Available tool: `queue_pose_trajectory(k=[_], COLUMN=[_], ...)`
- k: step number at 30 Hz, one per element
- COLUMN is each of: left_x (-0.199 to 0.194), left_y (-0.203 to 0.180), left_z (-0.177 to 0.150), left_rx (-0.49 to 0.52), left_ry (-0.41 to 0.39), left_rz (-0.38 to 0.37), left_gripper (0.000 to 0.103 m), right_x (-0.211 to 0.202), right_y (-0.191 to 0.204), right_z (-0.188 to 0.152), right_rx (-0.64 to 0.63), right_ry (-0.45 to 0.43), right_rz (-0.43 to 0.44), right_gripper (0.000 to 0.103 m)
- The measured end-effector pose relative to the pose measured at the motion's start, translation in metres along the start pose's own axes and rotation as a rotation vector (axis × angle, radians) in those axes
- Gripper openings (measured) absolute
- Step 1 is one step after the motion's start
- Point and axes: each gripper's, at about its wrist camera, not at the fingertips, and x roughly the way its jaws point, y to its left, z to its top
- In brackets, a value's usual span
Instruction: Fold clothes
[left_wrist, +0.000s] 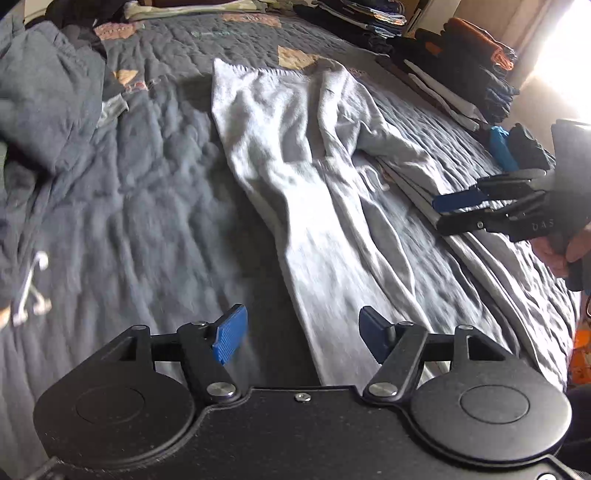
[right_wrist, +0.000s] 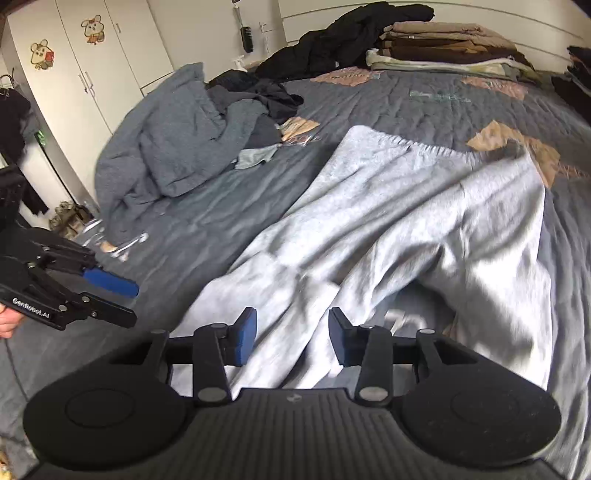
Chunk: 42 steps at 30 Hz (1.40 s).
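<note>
Toward the bed's (right_wrist: 369, 99) left edge lies a heap of unfolded clothes (right_wrist: 173, 147), grey-blue and dark, well apart from the work; the left gripper (left_wrist: 299, 338) hovers with its blue pads spread wide and nothing between them, just over the near end of one trouser leg; the light grey sweatpants (right_wrist: 406, 221) lie lengthwise across the middle of the bed, waistband toward the far edge, legs toward the near edge, rumpled and partly lapped over each other; the right gripper (right_wrist: 293, 338) stands open too, empty, above the legs; folded stacks (left_wrist: 461, 85) line the right edge. By my judgement the pants are being laid out or halved; next, each gripper needs a firm pinch on cloth.
</note>
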Motion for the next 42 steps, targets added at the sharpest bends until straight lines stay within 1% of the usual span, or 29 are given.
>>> queue_pose_trajectory(k=[1,3,6,8,9,10,11,12,13,14,15,16,17,19,21,26,27,28,30,32,33,34,36,37,38,39,40,42], left_x=[-0.006,-0.001,0.016,0.022,0.025,0.028,0.031,0.034,0.037,0.039,0.038,0.035,0.031,0.020,0.002,-0.017,-0.006,0.006,0.028,0.051,0.054,0.051,0.038,0.031,0.023,0.014,0.006,-0.012], left_y=[-0.003,-0.006,-0.003,-0.005,-0.007,-0.009,-0.011,-0.013,-0.012,-0.011,-0.011,-0.012,-0.015,-0.016,-0.018,-0.022,-0.025,-0.029,-0.037,-0.036,-0.035,-0.034,-0.032,-0.032,-0.032,-0.032,-0.032,-0.032], left_z=[-0.015,-0.037,-0.057,-0.062,-0.063,-0.064,-0.065,-0.065,-0.065,-0.065,-0.064,-0.063,-0.061,-0.055,-0.049,-0.044,-0.050,-0.055,-0.067,-0.081,-0.086,-0.089,-0.091,-0.093,-0.095,-0.096,-0.097,-0.096], left_rx=[-0.011,-0.061,-0.142,-0.166,-0.173,-0.170,-0.166,-0.163,-0.174,-0.185,-0.190,-0.177,-0.155,-0.138,-0.113,-0.108,-0.105,-0.103,-0.098,-0.121,-0.126,-0.139,-0.167,-0.164,-0.156,-0.154,-0.152,-0.196], left_ry=[0.014,0.059,0.116,0.103,0.093,0.095,0.098,0.100,0.110,0.121,0.121,0.117,0.121,0.128,0.105,0.091,0.116,0.141,0.192,0.251,0.255,0.239,0.205,0.199,0.194,0.180,0.166,0.113], left_rz=[-0.012,-0.024,-0.030,-0.062,-0.076,-0.083,-0.091,-0.098,-0.117,-0.137,-0.160,-0.176,-0.188,-0.225,-0.265,-0.338,-0.318,-0.298,-0.258,-0.177,-0.158,-0.154,-0.145,-0.125,-0.098,-0.072,-0.045,-0.014], left_gripper=[0.066,0.066,0.066,0.066,0.066,0.066,0.063,0.057,0.037,0.020,0.018,0.012,0.010,0.008,0.008,0.008,0.008,0.008,0.010,0.013,0.014,0.014,0.016,0.022,0.031,0.034,0.035,0.035], right_x=[-0.002,-0.007,-0.014,-0.018,-0.020,-0.018,-0.016,-0.014,-0.012,-0.010,-0.010,-0.010,-0.011,-0.018,-0.035,-0.079,-0.085,-0.084,-0.068,-0.050,-0.040,-0.031,-0.027,-0.033,-0.040,-0.050,-0.060,-0.078], right_y=[0.009,0.026,0.051,0.069,0.075,0.078,0.081,0.084,0.087,0.090,0.090,0.091,0.092,0.096,0.096,0.097,0.096,0.096,0.095,0.092,0.090,0.087,0.085,0.085,0.084,0.083,0.081,0.075], right_z=[-0.014,-0.043,-0.087,-0.116,-0.127,-0.132,-0.136,-0.140,-0.142,-0.143,-0.143,-0.142,-0.141,-0.136,-0.127,-0.103,-0.101,-0.104,-0.119,-0.137,-0.145,-0.152,-0.160,-0.160,-0.160,-0.161,-0.161,-0.162], right_rx=[0.025,0.074,0.147,0.196,0.223,0.247,0.259,0.263,0.252,0.238,0.218,0.197,0.175,0.120,0.088,0.010,0.001,0.001,0.013,0.032,0.048,0.073,0.111,0.117,0.121,0.119,0.116,0.115], right_ry=[0.024,0.073,0.146,0.195,0.208,0.204,0.202,0.200,0.198,0.194,0.186,0.177,0.171,0.161,0.149,0.118,0.122,0.144,0.188,0.232,0.255,0.274,0.297,0.286,0.274,0.260,0.246,0.216], right_rz=[0.010,0.030,0.061,0.081,0.091,0.099,0.103,0.106,0.106,0.107,0.108,0.110,0.115,0.136,0.164,0.235,0.243,0.237,0.209,0.178,0.157,0.132,0.100,0.089,0.079,0.071,0.062,0.041], right_gripper=[0.050,0.051,0.051,0.051,0.051,0.051,0.051,0.051,0.051,0.049,0.038,0.016,0.009,0.007,0.007,0.006,0.006,0.007,0.007,0.007,0.009,0.010,0.011,0.015,0.018,0.025,0.034,0.043])
